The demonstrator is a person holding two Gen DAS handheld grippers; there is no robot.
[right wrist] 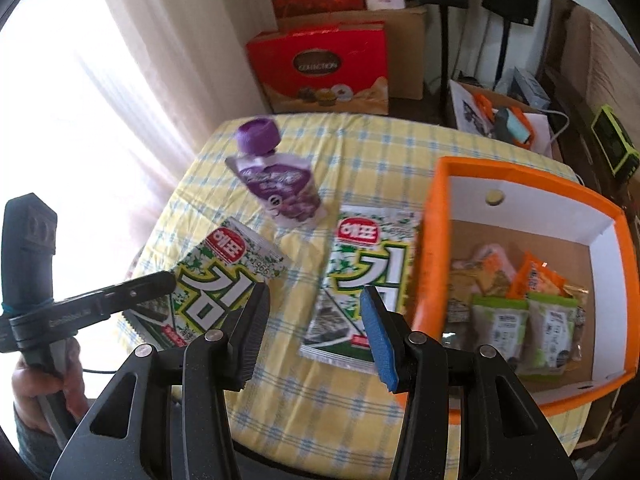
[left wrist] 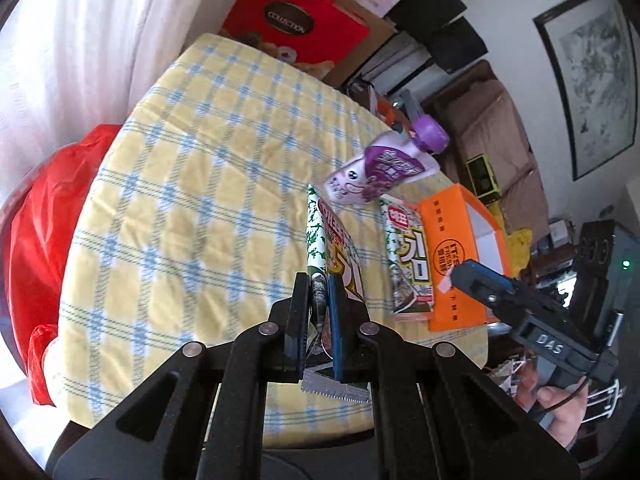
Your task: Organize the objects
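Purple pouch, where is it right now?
The purple pouch lies on the checked tablecloth toward the table's far side, just beyond both seaweed packets, left of the orange box.

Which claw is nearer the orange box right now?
Right. The right claw hangs open beside the orange box, over the flat seaweed packet. The left claw, gripping another packet, is farther off.
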